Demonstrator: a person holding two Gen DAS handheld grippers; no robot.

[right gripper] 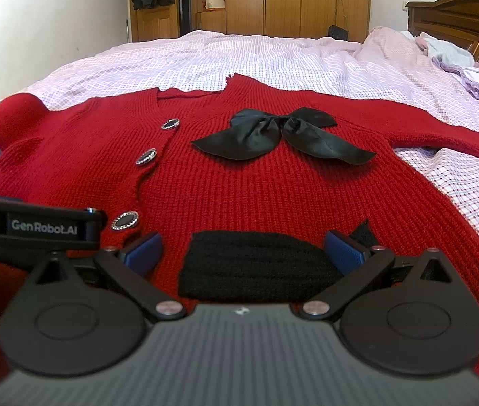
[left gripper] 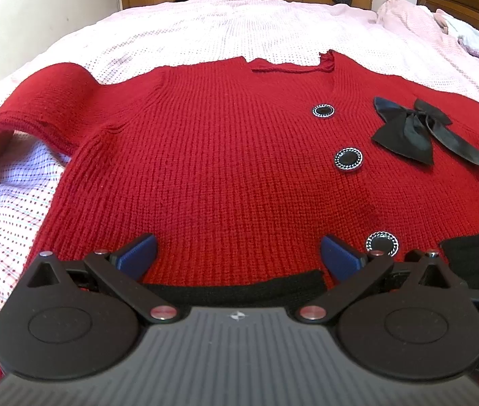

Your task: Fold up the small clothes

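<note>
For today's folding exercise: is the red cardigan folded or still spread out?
Spread out. The red cardigan lies flat, front up, on the bedspread, both sleeves extended sideways, buttons and black bow showing.

"GenRobot.AI" | white lettering | on black body of left tongs point(right gripper: 41, 228)

Bedspread point(right gripper: 273, 57) beyond cardigan point(right gripper: 256, 186) open; clothes pile point(right gripper: 476, 81) far right.

My two wrist cameras sit low and close over the red knitted cardigan's point(left gripper: 205, 155) hem, facing its neckline; both share the black satin bow point(right gripper: 283, 135).
</note>
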